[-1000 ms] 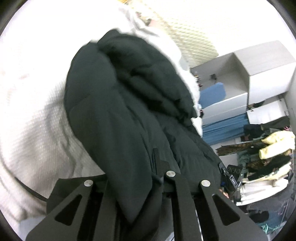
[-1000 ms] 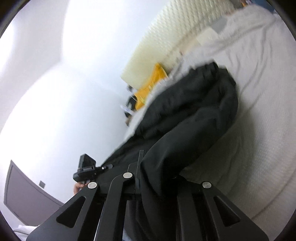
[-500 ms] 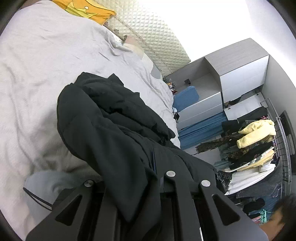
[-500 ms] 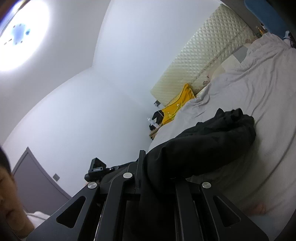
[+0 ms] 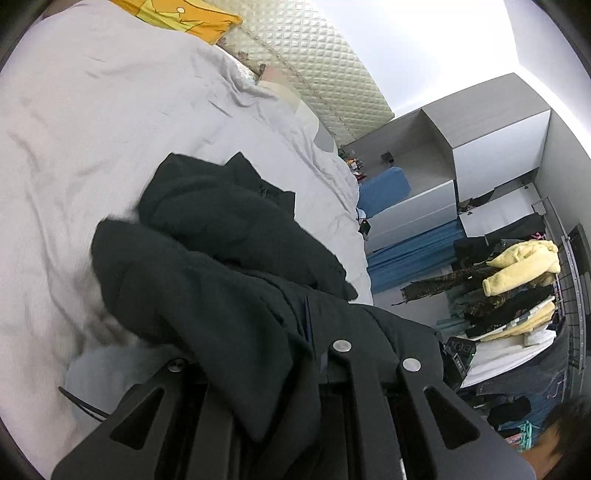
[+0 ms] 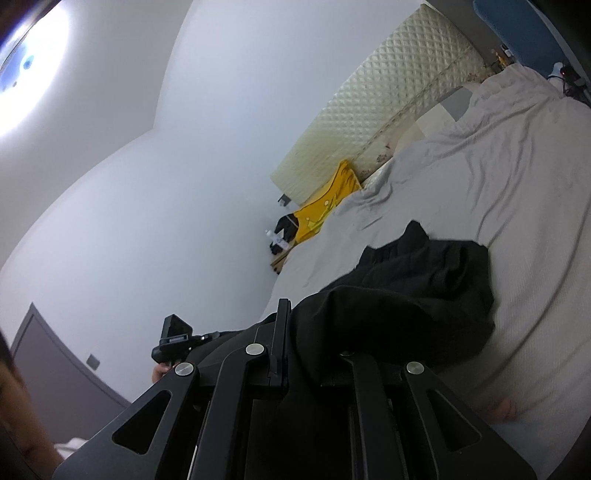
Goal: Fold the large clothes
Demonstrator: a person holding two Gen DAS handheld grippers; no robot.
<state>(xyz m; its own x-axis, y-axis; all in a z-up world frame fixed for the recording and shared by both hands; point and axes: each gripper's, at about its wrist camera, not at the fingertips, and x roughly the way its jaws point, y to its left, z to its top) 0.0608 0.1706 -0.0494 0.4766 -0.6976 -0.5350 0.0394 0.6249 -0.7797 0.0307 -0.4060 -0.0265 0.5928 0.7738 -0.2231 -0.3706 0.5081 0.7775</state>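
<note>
A large black padded jacket [image 5: 229, 266] lies bunched on the white bedsheet [image 5: 92, 122] and hangs over both grippers. My left gripper [image 5: 291, 354] is shut on the black jacket, with cloth draped over its fingers. My right gripper [image 6: 314, 347] is shut on the same jacket [image 6: 413, 295], holding one edge up off the bed [image 6: 517, 184]. The fingertips of both are hidden under the cloth. The other gripper shows at the left of the right wrist view [image 6: 173, 339].
A yellow pillow [image 5: 177, 14] and a quilted headboard [image 5: 314, 62] stand at the far end of the bed. A grey wardrobe [image 5: 480, 155], blue bedding [image 5: 384, 188] and a rack of hanging clothes [image 5: 517, 288] are to the right. A dark door [image 6: 55, 384] is on the left wall.
Both grippers have lifted and pulled back with the jacket; the views tilted up from close over the bed to show the room. The jacket now trails farther from the cameras.
</note>
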